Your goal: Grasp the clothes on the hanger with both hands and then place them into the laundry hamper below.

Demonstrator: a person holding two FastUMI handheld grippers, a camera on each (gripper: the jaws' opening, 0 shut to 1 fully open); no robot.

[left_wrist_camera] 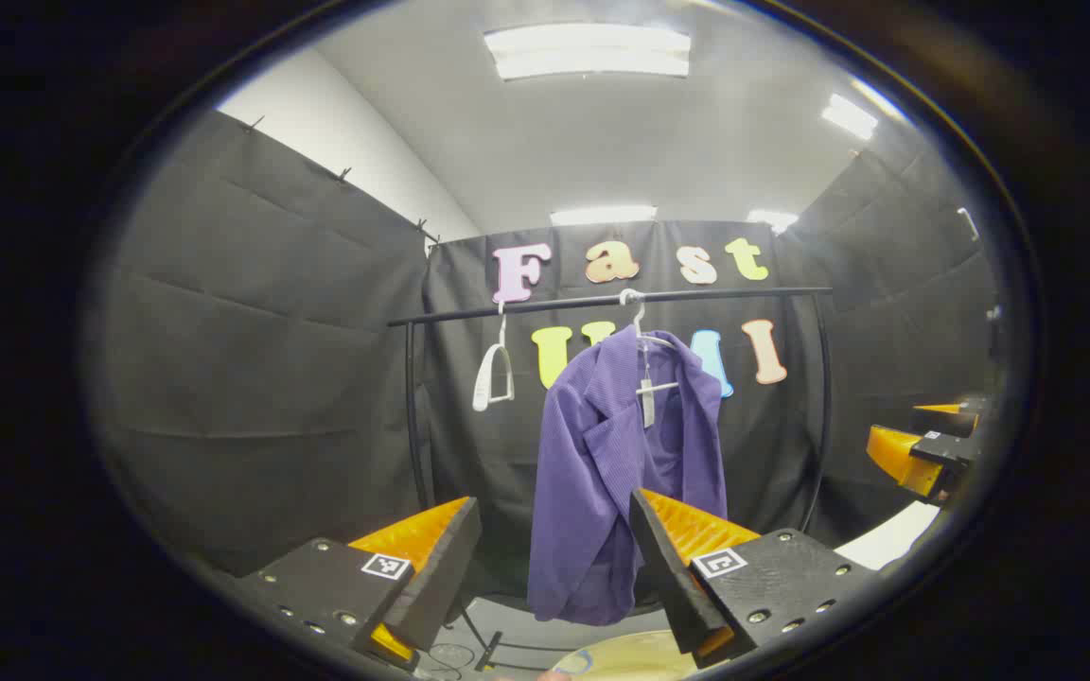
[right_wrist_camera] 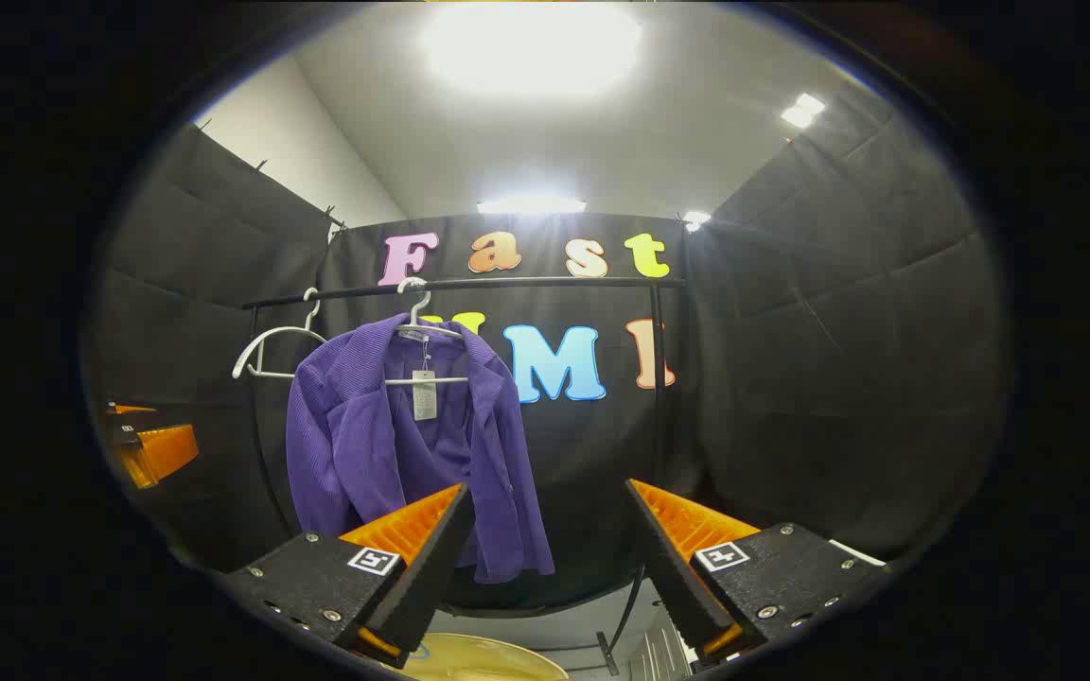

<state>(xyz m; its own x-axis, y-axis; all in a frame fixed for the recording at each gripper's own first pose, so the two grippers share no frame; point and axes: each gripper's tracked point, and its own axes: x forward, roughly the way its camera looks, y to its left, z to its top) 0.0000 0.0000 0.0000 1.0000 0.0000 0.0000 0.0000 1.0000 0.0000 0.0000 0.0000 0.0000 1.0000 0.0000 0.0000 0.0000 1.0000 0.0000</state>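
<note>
Both grippers' jaws gape before purple jacket (left_wrist_camera: 616, 463) on hanger (left_wrist_camera: 644, 336).

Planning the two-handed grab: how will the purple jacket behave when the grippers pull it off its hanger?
The purple jacket hangs in soft folds, so it will probably be floppy and sag between the grippers. Its ribbed cloth likely grips well. The white hanger looks light and may swing or lift with it.

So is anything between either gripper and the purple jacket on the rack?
Nothing visible. The purple jacket hangs on its hanger with open space before the left gripper and right gripper, both open. The empty hanger hangs apart, to the side.
</note>
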